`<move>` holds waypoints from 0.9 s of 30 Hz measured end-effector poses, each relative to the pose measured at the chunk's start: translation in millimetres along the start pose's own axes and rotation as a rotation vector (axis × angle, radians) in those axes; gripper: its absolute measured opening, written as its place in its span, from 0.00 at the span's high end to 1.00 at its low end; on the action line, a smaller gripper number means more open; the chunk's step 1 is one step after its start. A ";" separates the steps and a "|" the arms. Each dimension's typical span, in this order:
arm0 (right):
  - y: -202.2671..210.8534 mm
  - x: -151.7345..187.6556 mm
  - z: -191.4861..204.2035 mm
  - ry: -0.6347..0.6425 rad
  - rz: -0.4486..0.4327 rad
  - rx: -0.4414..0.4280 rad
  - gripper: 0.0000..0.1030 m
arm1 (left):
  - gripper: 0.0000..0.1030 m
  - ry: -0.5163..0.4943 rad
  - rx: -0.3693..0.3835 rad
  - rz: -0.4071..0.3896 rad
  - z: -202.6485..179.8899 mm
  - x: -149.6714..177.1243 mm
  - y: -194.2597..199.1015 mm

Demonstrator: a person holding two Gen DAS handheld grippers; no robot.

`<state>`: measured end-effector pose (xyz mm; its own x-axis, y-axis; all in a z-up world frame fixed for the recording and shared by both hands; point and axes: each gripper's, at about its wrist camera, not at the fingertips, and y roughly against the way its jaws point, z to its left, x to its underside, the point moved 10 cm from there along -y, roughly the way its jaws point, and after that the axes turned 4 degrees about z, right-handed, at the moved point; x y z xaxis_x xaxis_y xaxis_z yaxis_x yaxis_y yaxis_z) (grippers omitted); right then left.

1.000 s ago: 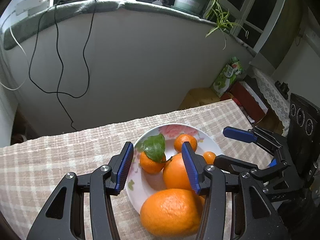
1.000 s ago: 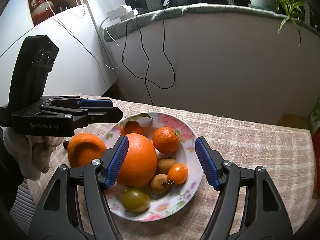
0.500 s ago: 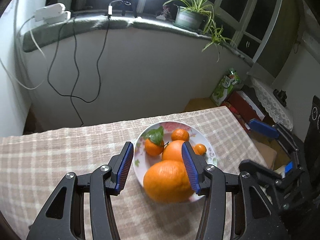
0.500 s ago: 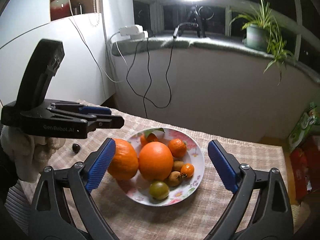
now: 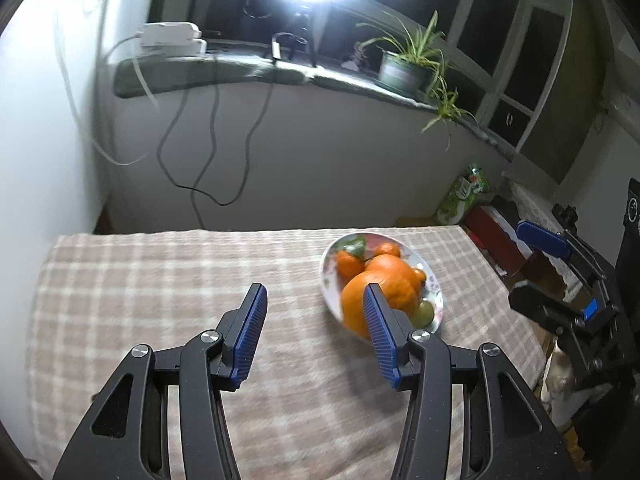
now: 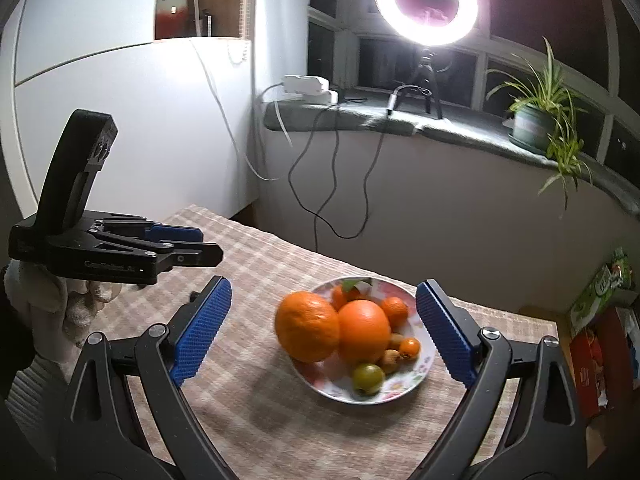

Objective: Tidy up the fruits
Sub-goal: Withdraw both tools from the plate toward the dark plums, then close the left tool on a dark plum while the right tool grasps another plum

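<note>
A floral plate (image 6: 420,380) on the checked tablecloth holds two large oranges (image 6: 307,327) (image 6: 364,330), small mandarins (image 6: 394,311), a green fruit (image 6: 368,378) and small brown fruits. The plate also shows in the left wrist view (image 5: 328,280), with the big orange (image 5: 352,308) at its near edge. My left gripper (image 5: 316,336) is open and empty, raised above the cloth left of the plate. My right gripper (image 6: 324,332) is open wide and empty, back from the plate and above it.
The checked tablecloth (image 5: 160,280) covers the table. A white wall stands left and behind, with hanging cables (image 6: 332,184). A ring light (image 6: 426,0) and a potted plant (image 6: 536,124) sit on the windowsill. Boxes (image 6: 600,292) stand beyond the table's right edge.
Both grippers have pulled back and risen away from the plate. The left gripper has swung to the left, leaving the large orange resting at the plate's edge.
</note>
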<state>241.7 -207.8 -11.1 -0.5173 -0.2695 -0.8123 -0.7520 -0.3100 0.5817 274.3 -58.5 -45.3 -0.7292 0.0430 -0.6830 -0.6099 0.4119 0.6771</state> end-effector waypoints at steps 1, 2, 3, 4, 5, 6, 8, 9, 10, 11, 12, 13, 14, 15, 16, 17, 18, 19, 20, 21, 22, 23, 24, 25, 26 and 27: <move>-0.5 -1.4 4.8 0.005 -0.002 -0.004 0.07 | 0.52 0.007 -0.009 -0.007 5.9 3.4 5.4; -1.0 -1.8 10.1 0.013 -0.001 -0.008 0.07 | 0.52 0.013 -0.015 -0.012 9.9 6.2 9.7; -1.9 -2.3 16.0 0.021 0.002 -0.013 0.07 | 0.52 0.020 -0.026 -0.020 16.5 10.1 15.3; -3.2 -2.6 22.4 0.027 0.004 -0.022 0.07 | 0.52 0.023 -0.030 -0.024 20.2 12.8 19.2; -4.1 -2.7 27.0 0.031 0.006 -0.029 0.07 | 0.52 0.032 -0.039 -0.031 27.5 16.1 24.0; -5.9 -3.0 32.6 0.034 0.007 -0.040 0.07 | 0.52 0.043 -0.048 -0.038 35.4 20.3 29.0; -8.4 -3.0 44.0 0.052 0.008 -0.074 0.07 | 0.52 0.066 -0.072 -0.047 52.4 29.8 37.5; -10.3 -3.4 49.4 0.054 0.003 -0.087 0.07 | 0.52 0.078 -0.084 -0.049 60.9 34.8 40.6; -12.1 -3.4 54.2 0.056 0.000 -0.099 0.07 | 0.52 0.090 -0.096 -0.052 69.2 39.6 43.3; -14.9 -3.2 59.3 0.057 -0.001 -0.113 0.07 | 0.52 0.106 -0.107 -0.052 78.1 46.0 46.2; -18.9 -2.4 64.5 0.058 0.003 -0.127 0.07 | 0.52 0.119 -0.115 -0.052 85.2 51.0 47.8; -23.1 -0.8 69.6 0.061 0.011 -0.139 0.07 | 0.52 0.133 -0.124 -0.053 93.2 56.3 49.1; -28.5 0.7 74.6 0.066 0.023 -0.152 0.07 | 0.52 0.146 -0.130 -0.051 100.6 62.2 50.1; -35.9 2.9 80.8 0.072 0.037 -0.164 0.07 | 0.52 0.160 -0.140 -0.048 108.6 68.4 50.7; -40.0 4.2 86.0 0.076 0.046 -0.167 0.07 | 0.52 0.166 -0.158 -0.050 116.1 74.2 51.7; -45.4 6.5 90.1 0.079 0.056 -0.173 0.07 | 0.52 0.165 -0.170 -0.050 119.9 78.4 53.0; -52.7 9.3 96.5 0.080 0.069 -0.187 0.07 | 0.52 0.162 -0.187 -0.047 125.6 83.2 52.7; -57.3 12.0 100.0 0.087 0.083 -0.195 0.07 | 0.52 0.161 -0.202 -0.040 130.8 87.8 51.5; -63.1 15.3 105.3 0.091 0.096 -0.201 0.07 | 0.52 0.161 -0.210 -0.035 133.8 91.0 51.2; -69.9 18.5 110.7 0.099 0.108 -0.201 0.07 | 0.52 0.162 -0.223 -0.029 137.8 94.7 49.6; -75.4 21.4 115.7 0.108 0.116 -0.200 0.07 | 0.53 0.160 -0.230 -0.025 141.1 98.7 49.3; -81.5 24.4 120.6 0.118 0.127 -0.200 0.09 | 0.53 0.156 -0.240 -0.021 143.5 101.0 47.1; -88.3 28.0 126.2 0.126 0.144 -0.206 0.13 | 0.54 0.153 -0.250 -0.018 145.8 102.7 45.2; -95.1 32.0 131.2 0.130 0.164 -0.216 0.15 | 0.56 0.150 -0.257 -0.016 148.5 104.0 43.1; -103.3 36.1 136.6 0.134 0.183 -0.223 0.18 | 0.57 0.147 -0.265 -0.011 150.6 104.7 40.0; -109.1 39.0 140.2 0.139 0.195 -0.224 0.20 | 0.58 0.144 -0.272 -0.005 152.1 105.8 37.6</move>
<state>246.3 -56.6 -112.2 -0.5704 -0.4611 -0.6798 -0.5277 -0.4285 0.7334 221.4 100.0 -133.8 -0.7503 -0.0955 -0.6542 -0.6605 0.1519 0.7353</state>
